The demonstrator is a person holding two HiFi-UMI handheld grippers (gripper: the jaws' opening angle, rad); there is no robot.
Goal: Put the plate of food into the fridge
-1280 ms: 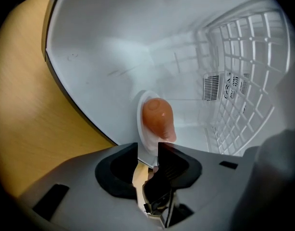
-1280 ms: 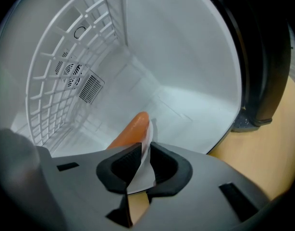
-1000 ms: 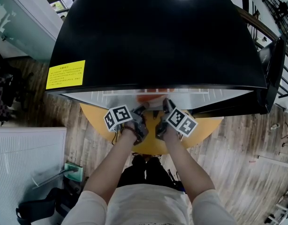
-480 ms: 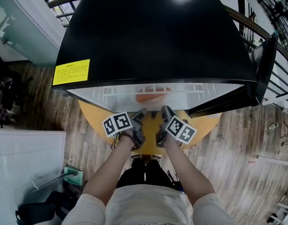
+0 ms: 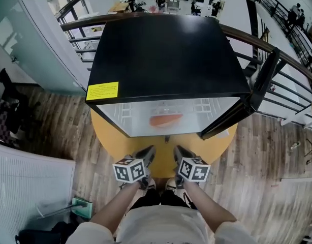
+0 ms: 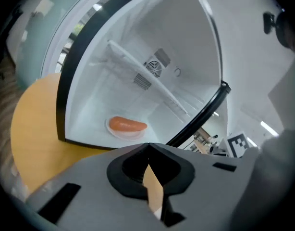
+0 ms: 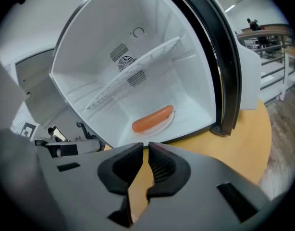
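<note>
A small black fridge [image 5: 166, 60] stands on a round yellow table [image 5: 107, 136] with its door [image 5: 247, 103] swung open to the right. On its white floor lies a clear plate [image 6: 117, 131] with an orange sausage [image 5: 165, 120], also plain in the right gripper view [image 7: 152, 119]. Both grippers are outside the fridge, over the table's near edge. My left gripper [image 5: 147, 151] is shut with nothing in it, its tips meeting [image 6: 148, 146]. My right gripper [image 5: 177, 150] is likewise shut and empty [image 7: 146, 146].
A wire shelf [image 7: 133, 76] spans the fridge above the plate. The open door's edge [image 7: 229, 71] stands at the right of the opening. A metal railing [image 5: 293, 85] runs behind and to the right, and a white panel [image 5: 29, 182] lies on the wooden floor at left.
Both grippers have drawn back from the fridge mouth toward the person. The plate with the sausage stays inside on the fridge floor. The view has backed away from the fridge.
</note>
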